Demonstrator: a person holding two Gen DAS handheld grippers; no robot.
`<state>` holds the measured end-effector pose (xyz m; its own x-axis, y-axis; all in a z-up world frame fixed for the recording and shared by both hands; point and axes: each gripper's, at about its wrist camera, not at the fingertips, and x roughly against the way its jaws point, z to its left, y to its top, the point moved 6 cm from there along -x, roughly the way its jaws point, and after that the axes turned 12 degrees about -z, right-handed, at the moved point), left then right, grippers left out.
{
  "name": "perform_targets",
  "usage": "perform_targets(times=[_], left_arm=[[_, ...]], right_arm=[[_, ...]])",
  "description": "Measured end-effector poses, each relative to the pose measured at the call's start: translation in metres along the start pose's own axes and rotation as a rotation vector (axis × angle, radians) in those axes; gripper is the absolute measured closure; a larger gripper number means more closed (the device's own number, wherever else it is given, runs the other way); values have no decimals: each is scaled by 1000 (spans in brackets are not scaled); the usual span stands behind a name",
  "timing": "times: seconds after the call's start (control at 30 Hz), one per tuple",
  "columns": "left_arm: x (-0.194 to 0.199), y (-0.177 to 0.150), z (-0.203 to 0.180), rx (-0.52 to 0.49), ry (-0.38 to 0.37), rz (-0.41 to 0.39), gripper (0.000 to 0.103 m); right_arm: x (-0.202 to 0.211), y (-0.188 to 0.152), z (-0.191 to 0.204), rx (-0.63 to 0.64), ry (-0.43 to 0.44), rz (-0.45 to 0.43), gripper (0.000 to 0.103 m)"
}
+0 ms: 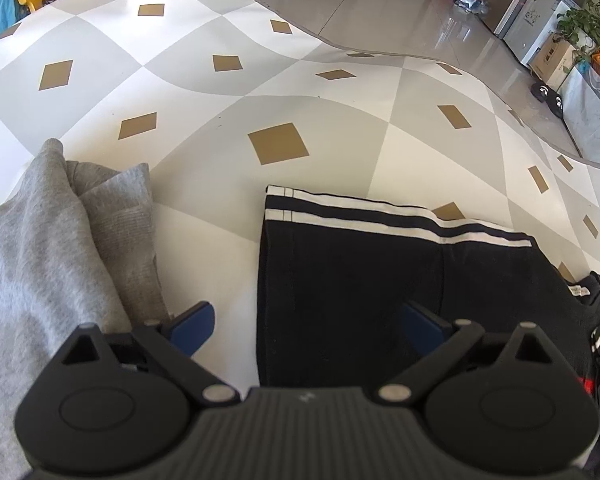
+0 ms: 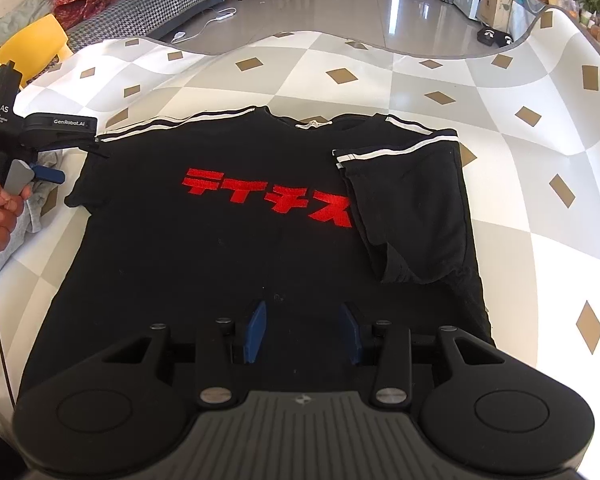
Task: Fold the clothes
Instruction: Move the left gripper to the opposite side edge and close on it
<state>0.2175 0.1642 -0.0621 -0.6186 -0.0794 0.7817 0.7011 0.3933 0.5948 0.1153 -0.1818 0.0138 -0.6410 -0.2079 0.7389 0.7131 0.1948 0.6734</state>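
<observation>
Left gripper [image 1: 306, 322], jaws spread wide and empty above the black T-shirt's [image 2: 228, 240] left sleeve [image 1: 340, 264] on the checkered mat [image 1: 228, 92], risks snagging the neighbouring grey garment [image 1: 40, 240], I judge.

Black short-sleeved T-shirt [image 2: 228, 248] lies flat on the diamond-patterned tablecloth [image 2: 380, 80], collar at far edge. Its right sleeve [image 2: 404, 200] is folded inward onto the chest. Crumpled grey knitted garment [image 1: 52, 240] lies left of the shirt's left sleeve [image 1: 340, 240] (bare cloth between them).
</observation>
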Motion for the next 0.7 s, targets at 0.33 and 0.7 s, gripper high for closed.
perform_targets(times=[0.33,0.7], left_arm=[[-8,1,-5,-13,-15,-15,5],[-5,7,-9,3,-45,-60,52]], right_arm=[[-2,0,-1,2,-5,6,63],[-4,1,-2,7,-13,6,63]])
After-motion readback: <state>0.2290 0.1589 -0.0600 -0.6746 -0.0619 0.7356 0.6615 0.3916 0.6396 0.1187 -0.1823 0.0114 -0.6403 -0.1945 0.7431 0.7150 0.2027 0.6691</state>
